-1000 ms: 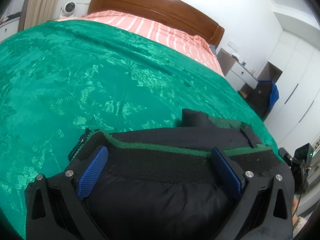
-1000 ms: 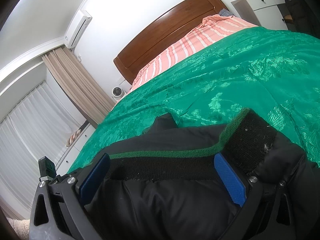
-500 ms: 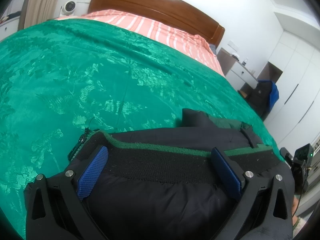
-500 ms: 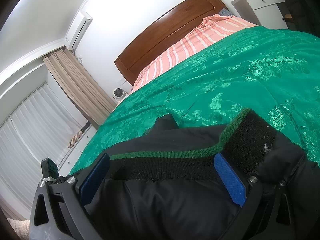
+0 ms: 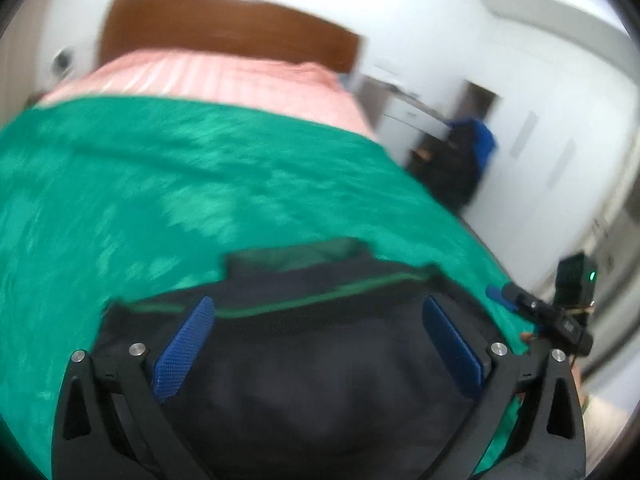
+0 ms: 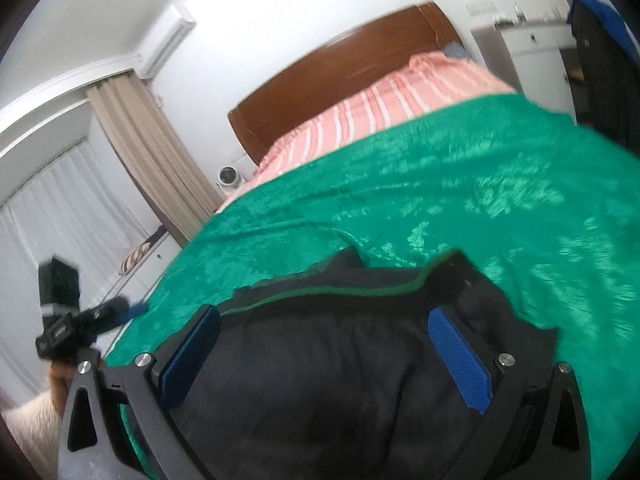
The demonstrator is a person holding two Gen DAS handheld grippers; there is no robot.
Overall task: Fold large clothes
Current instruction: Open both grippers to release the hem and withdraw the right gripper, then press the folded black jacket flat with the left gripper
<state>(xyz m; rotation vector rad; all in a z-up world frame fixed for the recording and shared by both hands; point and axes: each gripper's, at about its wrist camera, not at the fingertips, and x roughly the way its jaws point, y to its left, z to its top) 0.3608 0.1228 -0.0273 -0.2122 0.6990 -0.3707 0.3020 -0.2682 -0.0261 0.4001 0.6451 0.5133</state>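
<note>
A home bedroom: bed [image 6: 440, 208], wooden headboard [image 6: 344, 80], curtains [image 6: 152, 160].

The left wrist view looks forward from just behind the left gripper [image 5: 316, 344], low and close over the jacket [image 5: 320, 380], toward the headboard [image 5: 228, 28]. The right wrist view looks the same way from behind the right gripper [image 6: 324, 348], more tilted. Both share the jacket, the green cover [image 5: 160, 184], the headboard, and each shows the other gripper at its edge.

Nothing legible is showing in either view. The small pale markings on the other gripper's body [image 5: 568, 325] are blurring past reading in both wrist pictures, and no label, brand, number or sign is appearing anywhere else.
</note>
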